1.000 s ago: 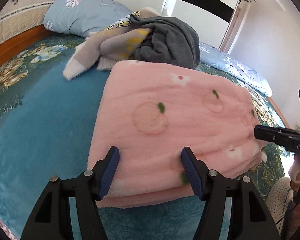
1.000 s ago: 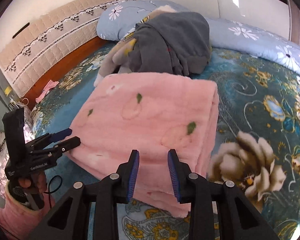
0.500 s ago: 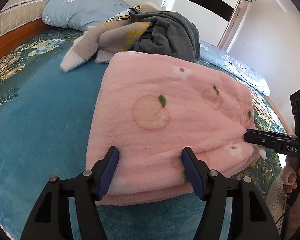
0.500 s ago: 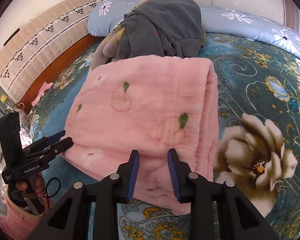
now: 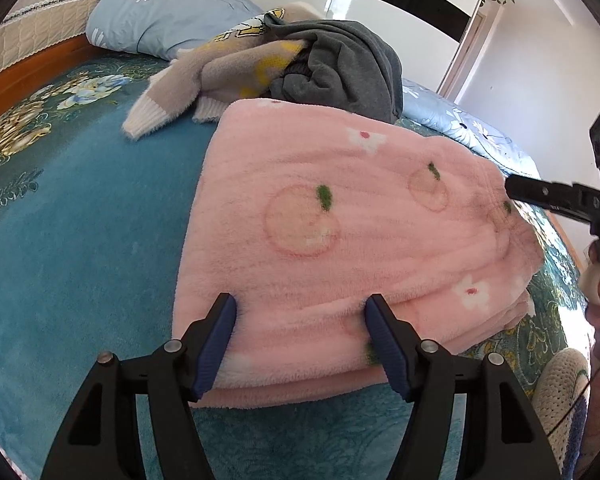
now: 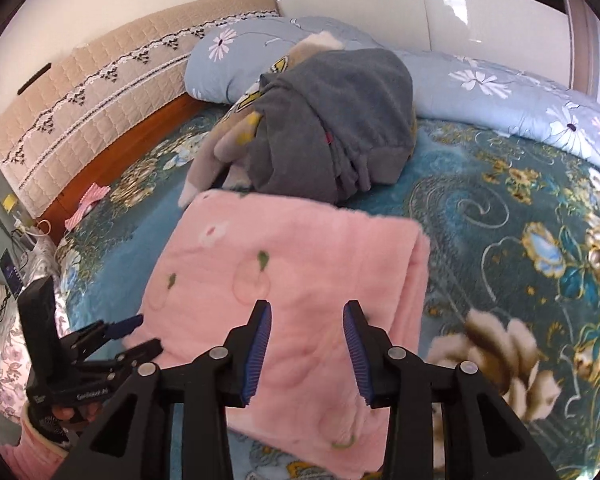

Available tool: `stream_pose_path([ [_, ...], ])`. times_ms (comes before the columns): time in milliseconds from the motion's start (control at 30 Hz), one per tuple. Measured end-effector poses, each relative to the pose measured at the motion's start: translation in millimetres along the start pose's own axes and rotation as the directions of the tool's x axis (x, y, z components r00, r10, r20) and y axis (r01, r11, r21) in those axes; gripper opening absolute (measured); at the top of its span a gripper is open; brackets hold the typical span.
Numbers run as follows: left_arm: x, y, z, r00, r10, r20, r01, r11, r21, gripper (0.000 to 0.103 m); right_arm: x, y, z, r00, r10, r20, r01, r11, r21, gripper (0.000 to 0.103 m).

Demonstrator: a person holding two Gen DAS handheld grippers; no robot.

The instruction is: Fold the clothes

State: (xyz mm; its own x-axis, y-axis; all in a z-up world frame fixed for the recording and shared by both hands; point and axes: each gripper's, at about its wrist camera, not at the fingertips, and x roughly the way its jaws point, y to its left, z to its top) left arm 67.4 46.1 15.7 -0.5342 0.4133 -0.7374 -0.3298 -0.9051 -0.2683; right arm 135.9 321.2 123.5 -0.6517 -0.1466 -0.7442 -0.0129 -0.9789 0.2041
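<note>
Here we see the folded pink fleece garment (image 5: 340, 248), plush and peach-printed, lying on the teal floral bed (image 5: 80, 220). Our left gripper (image 5: 300, 344) jaws gape above its edge; our right gripper (image 6: 306, 344) jaws have just been opening, gripping nothing. Only the right view shows the quilted headboard (image 6: 100, 120).

Both hand-held grippers angle downward. The left hand-held gripper (image 5: 300, 334) has its jaws spread wide, pads gripping nothing. The right hand-held gripper (image 6: 307, 350) has just been opening, jaws now apart, nothing pinched between its pads either.
</note>
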Motion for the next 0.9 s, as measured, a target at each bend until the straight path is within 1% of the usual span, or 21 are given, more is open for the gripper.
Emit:
stream_pose_path([
  [67, 0.1, 0.6, -0.1, 1.0, -0.002, 0.001, 0.002, 1.0, -0.001, 0.068, 9.3, -7.6, 13.2, 1.0, -0.023, 0.011, 0.023, 1.0, 0.002, 0.041],
  [133, 0.1, 1.1, -0.2, 1.0, -0.005, 0.001, 0.005, 1.0, -0.003, 0.068, 22.1, -13.0, 20.5, 1.0, -0.03, 0.001, 0.03, 1.0, 0.0, 0.041],
  [233, 0.7, 2.6, -0.6, 1.0, -0.011, 0.002, 0.011, 1.0, -0.006, 0.068, 49.3, -27.4, 17.0, 0.995, -0.055, -0.077, 0.057, 0.998, 0.025, 0.041],
  [300, 1.2, 3.6, -0.9, 1.0, -0.016, 0.003, 0.016, 1.0, -0.007, 0.069, 63.4, -36.3, 9.8, 0.992, -0.051, -0.12, 0.057, 0.997, 0.047, 0.042],
  [500, 1.3, 3.7, -1.6, 1.0, -0.017, 0.003, 0.017, 1.0, -0.006, 0.069, 64.4, -42.2, 1.6, 0.991, -0.035, -0.126, 0.045, 0.996, 0.081, 0.045],
  [567, 0.8, 5.2, -2.2, 1.0, -0.022, 0.003, 0.022, 1.0, -0.011, 0.069, 54.5, -41.0, -1.0, 0.994, -0.036, -0.108, 0.046, 0.995, 0.092, 0.045],
  [667, 1.0, 6.7, -2.5, 1.0, -0.026, 0.001, 0.026, 1.0, -0.016, 0.069, 32.4, -44.5, -12.0, 0.999, 0.006, -0.052, 0.002, 0.989, 0.148, 0.047],
  [700, 1.3, 6.7, -2.5, 1.0, -0.026, 0.001, 0.026, 1.0, -0.017, 0.069, 29.3, -48.2, -17.6, 0.999, 0.014, -0.048, -0.005, 0.985, 0.172, 0.05],
  [733, 1.7, 6.7, -2.4, 1.0, -0.026, 0.0, 0.026, 0.999, -0.018, 0.069, 26.2, -51.8, -23.2, 0.999, 0.022, -0.045, -0.013, 0.981, 0.195, 0.056],
  [767, 2.0, 6.1, -2.5, 1.0, -0.025, -0.001, 0.025, 1.0, -0.016, 0.07, 23.2, -55.4, -28.7, 0.999, 0.03, -0.041, -0.021, 0.976, 0.218, 0.059],
  [833, 2.3, 4.9, -2.8, 1.0, -0.021, -0.002, 0.021, 1.0, -0.009, 0.071, 24.5, -65.1, -38.7, 0.996, 0.078, -0.039, -0.064, 0.958, 0.279, 0.063],
  [900, 2.6, 5.7, -2.9, 1.0, -0.026, -0.005, 0.026, 1.0, -0.011, 0.072, 29.0, -75.0, -43.9, 0.991, 0.128, -0.028, -0.11, 0.932, 0.346, 0.066],
])
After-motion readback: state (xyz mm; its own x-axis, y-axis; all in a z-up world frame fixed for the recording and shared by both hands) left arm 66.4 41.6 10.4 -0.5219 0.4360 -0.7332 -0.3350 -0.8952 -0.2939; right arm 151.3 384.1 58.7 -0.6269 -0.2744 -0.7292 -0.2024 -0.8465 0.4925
